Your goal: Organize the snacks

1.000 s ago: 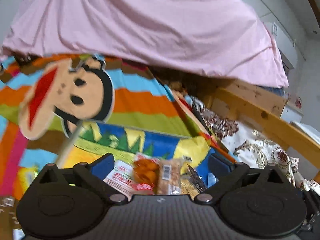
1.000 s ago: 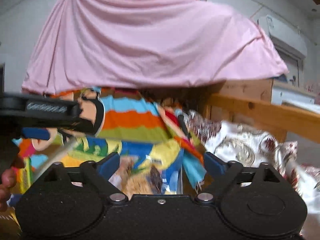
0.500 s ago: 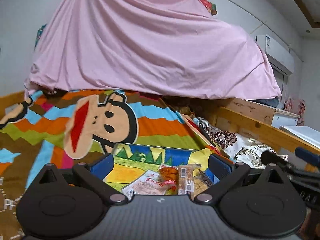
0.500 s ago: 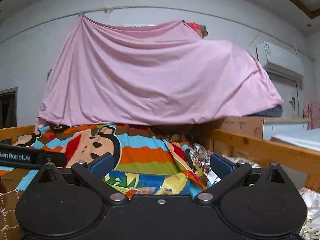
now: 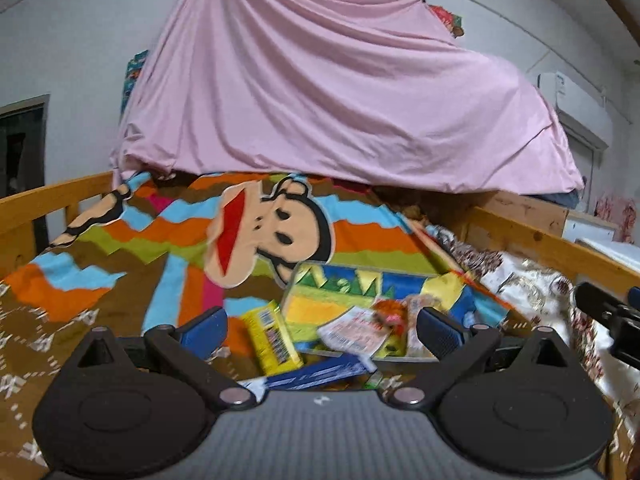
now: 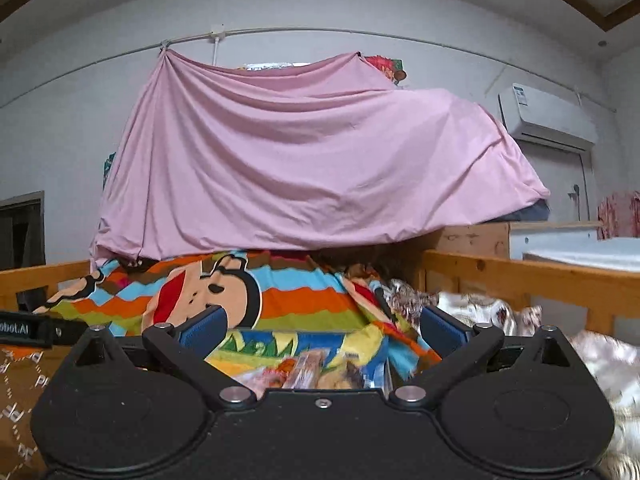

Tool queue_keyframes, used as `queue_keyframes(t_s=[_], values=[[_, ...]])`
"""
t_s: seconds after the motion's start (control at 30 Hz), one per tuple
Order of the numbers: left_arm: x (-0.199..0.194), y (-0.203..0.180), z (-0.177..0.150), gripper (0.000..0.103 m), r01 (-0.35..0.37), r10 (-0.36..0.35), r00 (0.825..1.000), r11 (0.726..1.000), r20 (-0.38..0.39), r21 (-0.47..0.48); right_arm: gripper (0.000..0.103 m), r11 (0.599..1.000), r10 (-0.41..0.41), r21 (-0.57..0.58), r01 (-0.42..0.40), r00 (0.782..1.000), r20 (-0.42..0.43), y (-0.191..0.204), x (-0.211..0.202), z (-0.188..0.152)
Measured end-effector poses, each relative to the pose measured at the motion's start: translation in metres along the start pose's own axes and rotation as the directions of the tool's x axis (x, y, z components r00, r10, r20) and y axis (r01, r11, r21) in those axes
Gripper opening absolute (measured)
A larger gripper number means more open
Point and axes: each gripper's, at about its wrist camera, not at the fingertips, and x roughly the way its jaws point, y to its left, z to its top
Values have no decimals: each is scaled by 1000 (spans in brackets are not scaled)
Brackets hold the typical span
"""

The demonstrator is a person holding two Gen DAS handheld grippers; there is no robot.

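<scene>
The snacks (image 5: pixel 352 334) lie in a loose heap on the bed, low in the left wrist view, between and just beyond the left gripper (image 5: pixel 320 326), whose two blue-padded fingers (image 5: pixel 204 326) stand wide apart with nothing pressed between them. None of the packets touches a finger pad. Three packets can be told apart in the blur: a yellow packet (image 5: pixel 272 340) standing on edge nearest the left finger, a blue-and-white flat packet (image 5: pixel 320 372) lying closest to the camera, and a white-and-red packet (image 5: pixel 352 336) beside an orange-filled clear one; more lie toward the right finger, too smeared to count.

The heap rests partly on a colourful printed bag (image 5: pixel 360 292) with green triangles, yellow bands and a blue field; whether the packets are inside it or only on top cannot be told.

In the right wrist view the same pile (image 6: pixel 312 372) shows just above the housing, between the right gripper (image 6: pixel 322 330) fingers (image 6: pixel 444 330), which are spread as wide as they go and hold nothing; their jaws have just been opening.

Under everything is a striped blanket (image 5: pixel 160 248) with one cartoon monkey face (image 5: pixel 272 232). A wooden bed rail (image 6: pixel 532 276) runs along the right, a pink sheet (image 6: pixel 312 168) is draped behind, and one air conditioner (image 6: pixel 548 116) hangs on the wall.
</scene>
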Motion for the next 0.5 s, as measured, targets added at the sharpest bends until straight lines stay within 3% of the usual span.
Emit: queue_keyframes(t_s=[0.27,0.5], values=[[-37,16,-13,103,1,-1,1000,1000,18,5,102,999,-47,-1,48,995,-82,22,-44,-6],[-75,31,2,103,-1,4,998,998,61,-56,102,991,-94,75,110,979,-181,44,-90,22]])
